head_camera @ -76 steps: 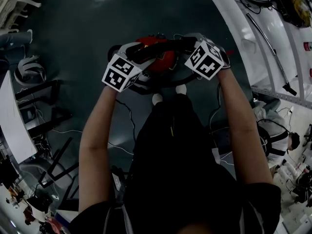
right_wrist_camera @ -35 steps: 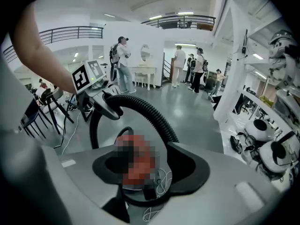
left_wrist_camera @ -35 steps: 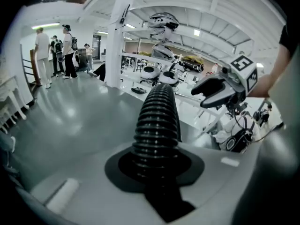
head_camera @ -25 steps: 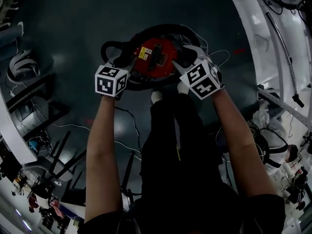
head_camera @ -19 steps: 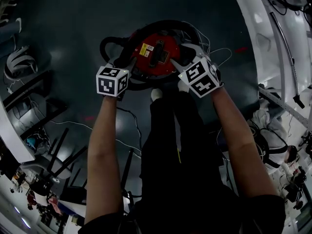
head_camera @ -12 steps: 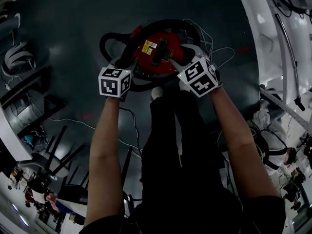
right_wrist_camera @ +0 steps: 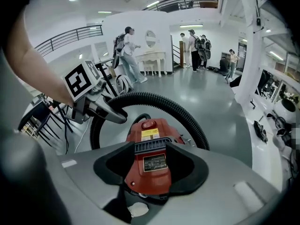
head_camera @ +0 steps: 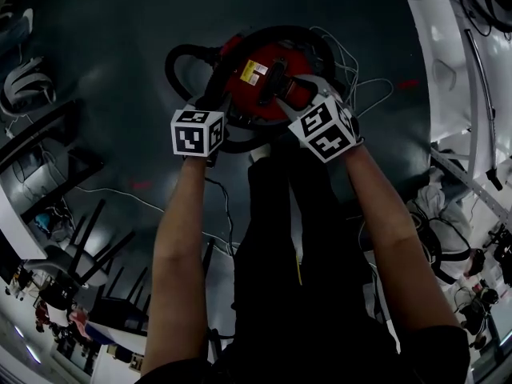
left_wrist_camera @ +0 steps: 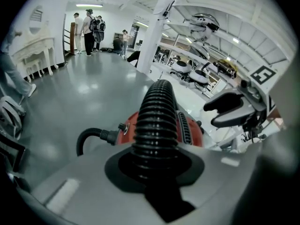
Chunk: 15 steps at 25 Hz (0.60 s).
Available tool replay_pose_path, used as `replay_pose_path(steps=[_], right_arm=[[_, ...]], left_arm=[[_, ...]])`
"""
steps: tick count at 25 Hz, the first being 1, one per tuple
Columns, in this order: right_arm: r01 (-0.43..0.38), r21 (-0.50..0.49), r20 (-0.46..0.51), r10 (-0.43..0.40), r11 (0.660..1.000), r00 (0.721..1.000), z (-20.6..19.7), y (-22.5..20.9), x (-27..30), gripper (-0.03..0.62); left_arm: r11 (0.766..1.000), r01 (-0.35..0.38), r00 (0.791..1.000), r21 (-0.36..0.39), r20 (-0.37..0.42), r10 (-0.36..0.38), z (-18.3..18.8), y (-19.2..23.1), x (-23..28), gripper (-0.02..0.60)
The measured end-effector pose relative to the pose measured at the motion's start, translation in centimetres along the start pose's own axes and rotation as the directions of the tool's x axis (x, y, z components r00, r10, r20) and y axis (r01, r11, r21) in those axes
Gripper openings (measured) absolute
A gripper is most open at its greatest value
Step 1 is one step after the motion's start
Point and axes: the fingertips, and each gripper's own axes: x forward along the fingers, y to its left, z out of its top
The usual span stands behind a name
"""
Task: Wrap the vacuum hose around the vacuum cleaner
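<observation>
A red vacuum cleaner (head_camera: 268,77) stands on the dark floor, and its black ribbed hose (head_camera: 182,54) curls around it. My left gripper (head_camera: 214,101) is shut on the hose (left_wrist_camera: 157,121) at the vacuum's left side. The same grip shows in the right gripper view, where the left gripper (right_wrist_camera: 111,112) holds the hose (right_wrist_camera: 187,112). My right gripper (head_camera: 294,93) hangs open over the vacuum's top right. Its jaws stand apart, with the red body (right_wrist_camera: 151,149) showing between them. The left gripper view shows the right gripper (left_wrist_camera: 232,110) with nothing in it.
White shelving (head_camera: 472,62) runs along the right. Dark chairs (head_camera: 88,246) and thin cables (head_camera: 120,194) lie at the left. A white cord (head_camera: 364,86) trails right of the vacuum. The person's white shoes (head_camera: 256,154) stand just behind it. People (right_wrist_camera: 126,55) stand far off.
Both grippers have sunk toward the vacuum. The left one carried the hose down to the vacuum's left side, and the right one came down over the red top.
</observation>
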Motion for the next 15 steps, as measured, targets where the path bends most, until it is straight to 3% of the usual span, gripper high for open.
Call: replay_pose_path(steps=[15], right_arm=[[-0.024, -0.027, -0.003, 0.024, 0.999, 1.000, 1.0, 0.6, 3.8, 0.206]], left_arm=[[0.989, -0.033, 0.999, -0.142, -0.041, 0.027, -4.5, 0.8, 2.7, 0.106]])
